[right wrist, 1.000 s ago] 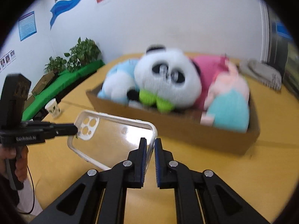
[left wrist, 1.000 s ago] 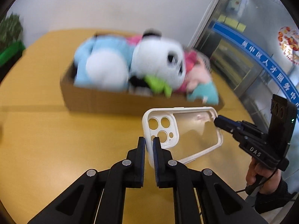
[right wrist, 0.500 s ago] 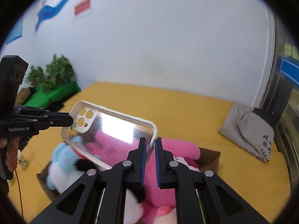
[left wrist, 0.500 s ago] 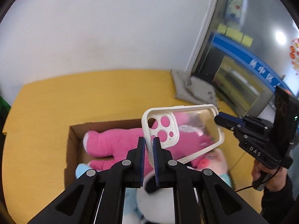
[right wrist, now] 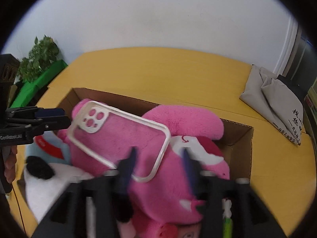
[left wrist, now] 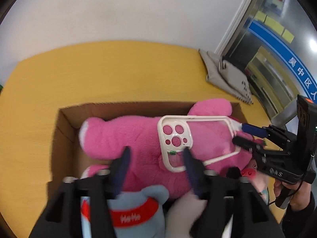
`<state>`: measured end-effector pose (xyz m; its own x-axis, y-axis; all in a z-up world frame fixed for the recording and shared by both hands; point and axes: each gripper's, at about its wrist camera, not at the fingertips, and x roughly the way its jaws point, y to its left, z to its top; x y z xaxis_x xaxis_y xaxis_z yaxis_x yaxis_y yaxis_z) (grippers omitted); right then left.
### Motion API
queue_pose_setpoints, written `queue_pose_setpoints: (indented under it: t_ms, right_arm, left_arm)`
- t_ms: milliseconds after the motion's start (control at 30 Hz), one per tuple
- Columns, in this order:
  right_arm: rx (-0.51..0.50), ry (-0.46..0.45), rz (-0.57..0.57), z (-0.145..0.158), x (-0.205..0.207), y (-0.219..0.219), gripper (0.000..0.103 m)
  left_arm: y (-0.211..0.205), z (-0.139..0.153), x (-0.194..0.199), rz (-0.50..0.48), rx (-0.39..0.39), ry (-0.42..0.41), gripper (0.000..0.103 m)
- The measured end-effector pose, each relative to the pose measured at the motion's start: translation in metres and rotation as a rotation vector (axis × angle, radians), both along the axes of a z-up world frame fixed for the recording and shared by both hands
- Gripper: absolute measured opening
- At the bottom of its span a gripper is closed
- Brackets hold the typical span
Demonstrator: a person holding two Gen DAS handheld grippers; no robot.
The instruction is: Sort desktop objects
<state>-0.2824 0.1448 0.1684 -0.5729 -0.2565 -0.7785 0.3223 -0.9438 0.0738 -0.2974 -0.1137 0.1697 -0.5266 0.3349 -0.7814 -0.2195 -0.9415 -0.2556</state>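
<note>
yellow tabletop [left wrist: 122,69] was seen running bare from the cardboard box [left wrist: 65,123] up to the white wall, with open room at the upper left of both frames; a grey folded bag [right wrist: 277,107] was laid at its right edge. the box was crowded with a pink plush [left wrist: 138,138], a blue plush [left wrist: 138,208] and a panda plush [right wrist: 45,178], little free space being left inside. the clear phone case [left wrist: 190,138] was found lying tilted on the pink plush, inside the box. the left gripper [left wrist: 156,156] and the right gripper [right wrist: 158,156] had just been opened, their fingers spread wide, each over one end of the case, no pad pressed on it. fingers were blurred; the lower plushes were cut off by the gripper bodies. a hand [left wrist: 291,190] was half hidden at lower right.
</note>
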Motion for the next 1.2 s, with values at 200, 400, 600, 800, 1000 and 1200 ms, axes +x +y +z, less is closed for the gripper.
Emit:
queue_pose_setpoints:
  t_ms: [200,400,600,800,1000,1200]
  right_arm:
    - [-0.063,0.079,0.013,0.031,0.083,0.015,0.084]
    - [-0.075,0.056,-0.011,0.0,0.159,0.012,0.086]
    - [-0.019,0.009,-0.022,-0.044,0.176,-0.011,0.086]
    - [0.089,0.043,-0.044,-0.055,0.189,-0.023,0.086]
    - [0.063,0.022,-0.053,-0.067,0.208,-0.015,0.086]
    - [-0.028,-0.002,-0.079,-0.054,0.22,-0.011,0.086]
  left_arm:
    - [-0.028,0.04,0.085,0.03,-0.025,0.169,0.092]
    - [-0.05,-0.018,0.149,0.033,-0.045,0.123,0.099]
    - [-0.058,-0.072,0.177,0.058,-0.019,0.023,0.095]
    - [-0.03,-0.074,0.206,0.021,-0.135,0.027,0.094]
    - [-0.021,-0.074,0.231,0.053,-0.111,0.033,0.094]
    - [-0.015,-0.065,0.238,0.19,-0.111,0.066,0.094]
